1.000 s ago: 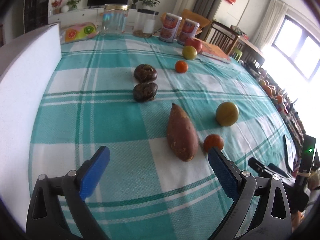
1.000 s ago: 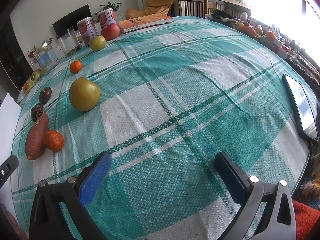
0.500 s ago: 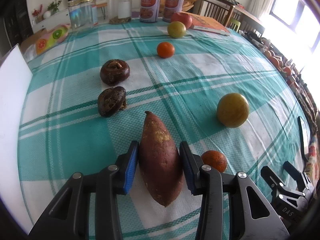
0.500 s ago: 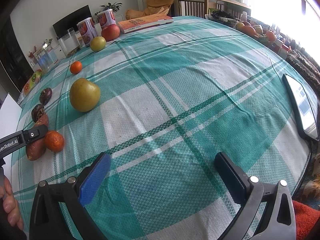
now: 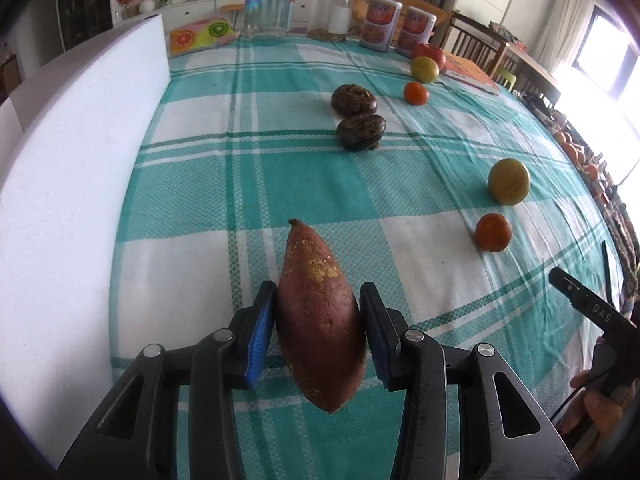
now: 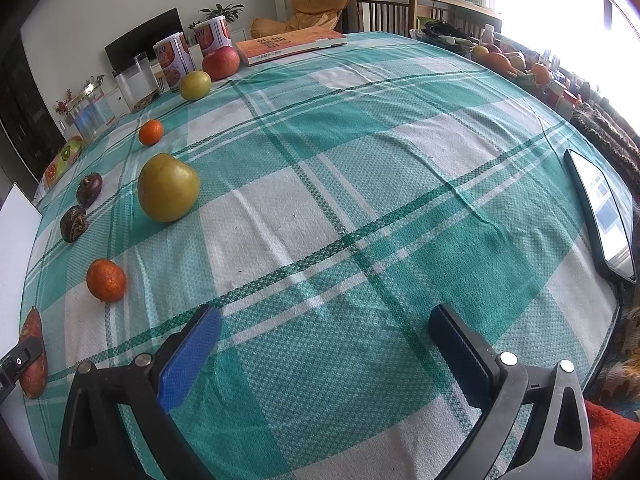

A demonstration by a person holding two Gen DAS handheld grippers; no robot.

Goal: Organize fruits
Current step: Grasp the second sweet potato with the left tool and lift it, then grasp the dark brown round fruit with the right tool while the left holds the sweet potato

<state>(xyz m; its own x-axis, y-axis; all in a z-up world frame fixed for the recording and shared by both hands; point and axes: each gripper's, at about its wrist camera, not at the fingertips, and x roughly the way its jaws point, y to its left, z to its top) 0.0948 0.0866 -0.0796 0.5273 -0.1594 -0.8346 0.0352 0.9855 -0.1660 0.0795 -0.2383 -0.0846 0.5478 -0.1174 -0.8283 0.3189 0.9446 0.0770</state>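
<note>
My left gripper [image 5: 318,336] is shut on a reddish-brown sweet potato [image 5: 320,320] and holds it above the green checked tablecloth [image 5: 224,184]. On the cloth lie two dark brown fruits [image 5: 360,132], a yellow-green pear [image 5: 509,181], a near orange tangerine [image 5: 493,232], a far tangerine [image 5: 416,93], a green apple [image 5: 425,69] and a red apple [image 5: 430,53]. My right gripper [image 6: 326,344] is open and empty over the cloth's near part. In its view the pear [image 6: 168,187] and tangerine [image 6: 106,280] lie to the left, the sweet potato [image 6: 32,340] at the far left edge.
A white foam board [image 5: 80,184] stands along the left. Glass jars [image 5: 270,10], two cans [image 5: 380,26] and an orange book [image 5: 466,70] stand at the back. A phone [image 6: 602,216] lies near the right table edge. More fruit [image 6: 504,62] sits beyond the far right edge.
My left gripper closed on the sweet potato, lifted it off the cloth and drew it back and to the left, away from the near tangerine. My right gripper has stayed still and open.
</note>
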